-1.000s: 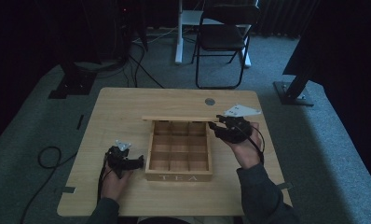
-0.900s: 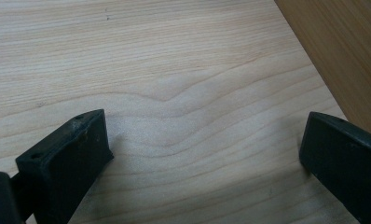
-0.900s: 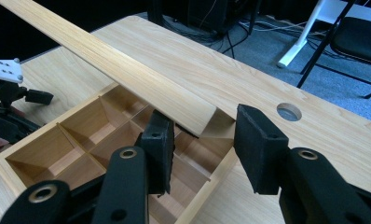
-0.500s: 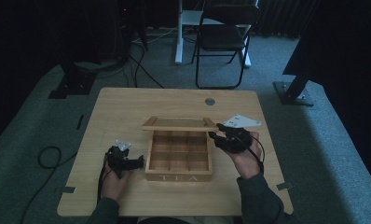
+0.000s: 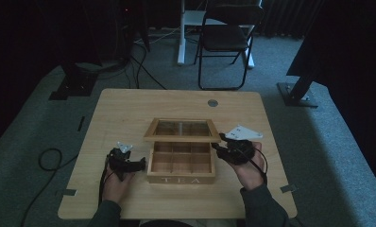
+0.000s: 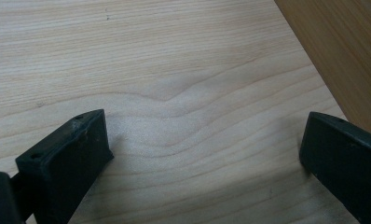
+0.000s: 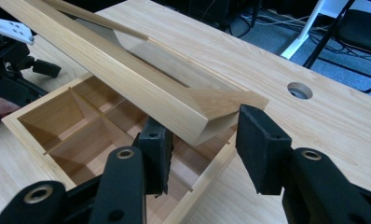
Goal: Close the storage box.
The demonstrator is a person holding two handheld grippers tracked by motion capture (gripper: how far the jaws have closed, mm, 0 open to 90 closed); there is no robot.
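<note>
Left gripper (image 5: pixel 138 165) sits low on the bench (image 5: pixel 129 104), just beside the left wall of the tea box (image 5: pixel 181 178). Jaws spread wide, nothing between them but bare bench top; in the left gripper view the box wall (image 6: pixel 346 51) runs past the outer jaw, close, contact not clear.

Tea box is mid-bench, near the front edge, "TEA" on the front wall, open compartments (image 7: pixel 62 116) visible inside. Lid (image 5: pixel 182 130) is hinged at the back and tilted partway over the box, glass panes in a wood frame.

Right gripper (image 5: pixel 216 148) is at the box's right side, at the lid's front right corner (image 7: pixel 221 109). Jaws stand either side of that corner, have just been easing apart; gap shows on both sides, so a loose straddle rather than a pinch.

Chair (image 5: pixel 226 40) on the floor beyond the bench.
</note>
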